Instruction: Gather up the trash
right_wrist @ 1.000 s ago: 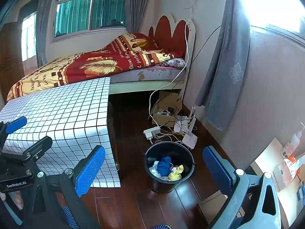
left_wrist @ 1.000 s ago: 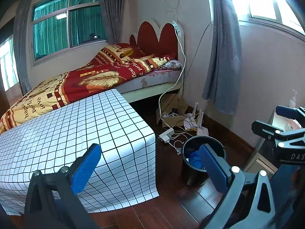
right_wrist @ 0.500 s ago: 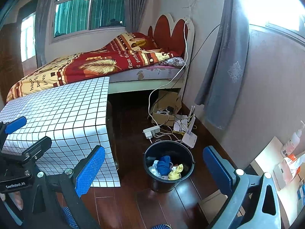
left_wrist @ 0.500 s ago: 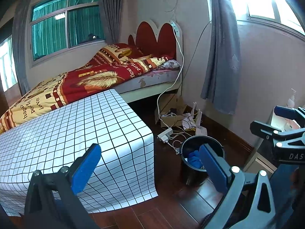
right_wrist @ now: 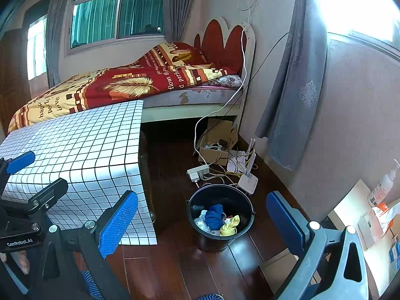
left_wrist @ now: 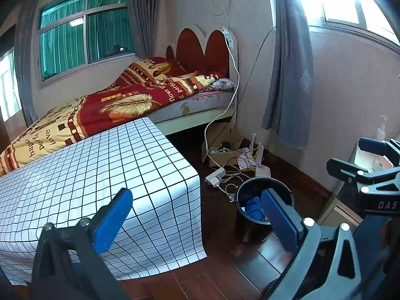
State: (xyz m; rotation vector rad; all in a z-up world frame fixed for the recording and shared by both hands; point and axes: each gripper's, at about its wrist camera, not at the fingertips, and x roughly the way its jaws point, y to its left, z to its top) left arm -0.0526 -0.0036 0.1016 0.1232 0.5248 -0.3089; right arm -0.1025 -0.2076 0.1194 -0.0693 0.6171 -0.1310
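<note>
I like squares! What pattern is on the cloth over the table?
White tablecloth with a grid of thin black lines, clearest in the left wrist view.

Black round bucket (right_wrist: pixel 220 227) stood upright on the dark wooden floor (right_wrist: pixel 175 262), near the corner of the grid-patterned counter (right_wrist: pixel 82 150) and just in front of a white power strip (right_wrist: pixel 198 172) and tangled cables. Open at the top, roughly half full. Inside lay a crumpled blue cloth (right_wrist: pixel 214 218), a yellow wad (right_wrist: pixel 230 226) against the near right wall, and clear crinkled plastic (right_wrist: pixel 201 221) at the left. Seen from the left wrist (left_wrist: pixel 250 215), only the blue piece showed.
</note>
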